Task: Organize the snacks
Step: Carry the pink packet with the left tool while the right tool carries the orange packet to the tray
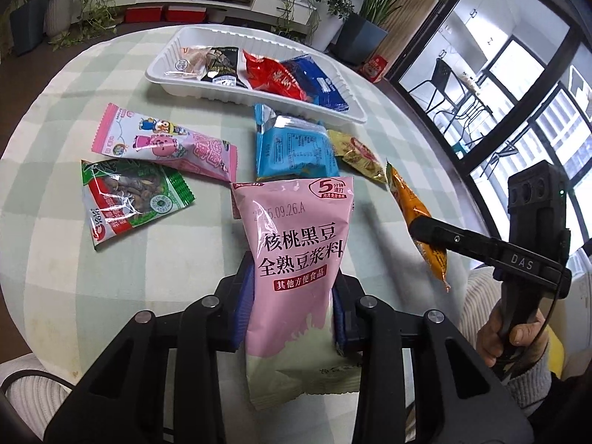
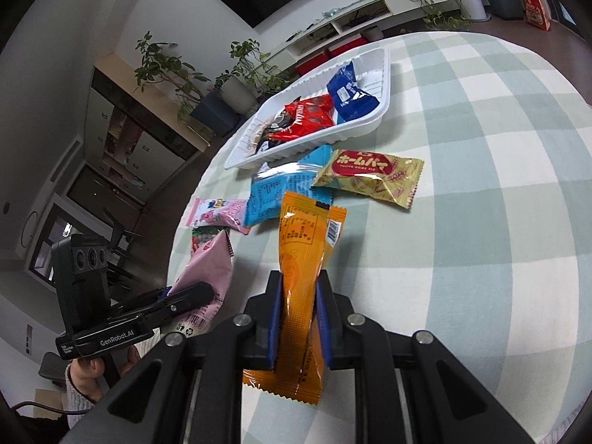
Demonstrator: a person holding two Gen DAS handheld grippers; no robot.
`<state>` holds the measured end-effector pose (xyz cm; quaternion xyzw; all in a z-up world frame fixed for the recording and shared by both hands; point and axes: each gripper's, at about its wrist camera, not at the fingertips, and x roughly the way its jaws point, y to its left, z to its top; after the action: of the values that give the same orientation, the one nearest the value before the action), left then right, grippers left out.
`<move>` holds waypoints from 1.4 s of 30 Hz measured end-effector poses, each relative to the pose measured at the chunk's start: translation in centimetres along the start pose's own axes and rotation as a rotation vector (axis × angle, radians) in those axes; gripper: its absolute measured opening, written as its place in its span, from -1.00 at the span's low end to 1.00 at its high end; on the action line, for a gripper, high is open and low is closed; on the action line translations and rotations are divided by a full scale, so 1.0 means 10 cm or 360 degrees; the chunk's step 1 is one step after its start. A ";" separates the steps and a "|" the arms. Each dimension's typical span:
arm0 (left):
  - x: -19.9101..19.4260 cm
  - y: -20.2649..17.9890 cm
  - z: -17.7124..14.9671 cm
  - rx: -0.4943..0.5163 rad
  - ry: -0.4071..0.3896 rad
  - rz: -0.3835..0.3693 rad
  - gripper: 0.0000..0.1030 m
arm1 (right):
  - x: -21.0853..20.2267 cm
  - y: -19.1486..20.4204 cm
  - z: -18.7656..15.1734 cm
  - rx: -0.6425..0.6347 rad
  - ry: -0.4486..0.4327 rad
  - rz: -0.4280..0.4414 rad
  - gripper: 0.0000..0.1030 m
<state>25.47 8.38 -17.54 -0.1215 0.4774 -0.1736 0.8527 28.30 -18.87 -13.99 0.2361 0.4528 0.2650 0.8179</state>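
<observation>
- On the checked tablecloth (image 1: 74, 85) at the far side sits the white tray (image 1: 162, 63), already holding four packets, among them a red one (image 1: 272, 76) and a dark blue one (image 1: 322, 81); the free room looks to be at its ends, so aim each carry there rather than onto the pile.
- Nearer, loose on the cloth, lie a pink cartoon packet (image 1: 166, 140), a green nut packet (image 1: 129, 199), a light blue packet (image 1: 292, 148) and a gold biscuit packet (image 2: 370, 175); lift high enough to pass over these without dragging them.
- Left gripper (image 1: 292, 307): pressed onto a pink soy-drink pouch (image 1: 296, 244), pinched low on its body, the top leaning forward above the cloth.
- Right gripper (image 2: 298, 318): clamped on an orange sachet (image 2: 307, 244) at mid-length, both ends sticking out.
- Judgement: both packets seem lifted and ready for the tray. Take them one at a time so the grippers do not cross, keep the squeeze steady since the film is slick, lower until the packet touches the tray floor, then release.
</observation>
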 end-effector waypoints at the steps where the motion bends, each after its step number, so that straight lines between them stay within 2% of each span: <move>1: -0.03 0.00 0.01 -0.0005 -0.0009 -0.0008 -0.38 | -0.01 0.01 0.01 0.0003 -0.0004 0.0012 -0.62; 15: -0.34 0.07 0.31 -0.0021 -0.0126 -0.0040 -0.38 | -0.11 0.10 0.31 0.0033 -0.0057 0.0137 -0.62; 26: -0.43 0.16 0.78 -0.0016 -0.0213 -0.0018 -0.38 | -0.09 0.06 0.73 0.0035 -0.0120 0.0156 -0.62; 33: -0.27 0.30 1.19 -0.0023 -0.0224 0.0002 -0.38 | -0.01 -0.02 1.12 0.0041 -0.0167 0.0131 -0.62; 42: 0.15 0.55 1.83 -0.0025 -0.0204 0.0062 -0.38 | 0.33 -0.21 1.68 0.0044 -0.0185 0.0068 -0.62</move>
<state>42.87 13.54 -11.39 -0.1298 0.4254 -0.1452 0.8838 44.81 -20.75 -9.32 0.2720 0.4030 0.2619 0.8337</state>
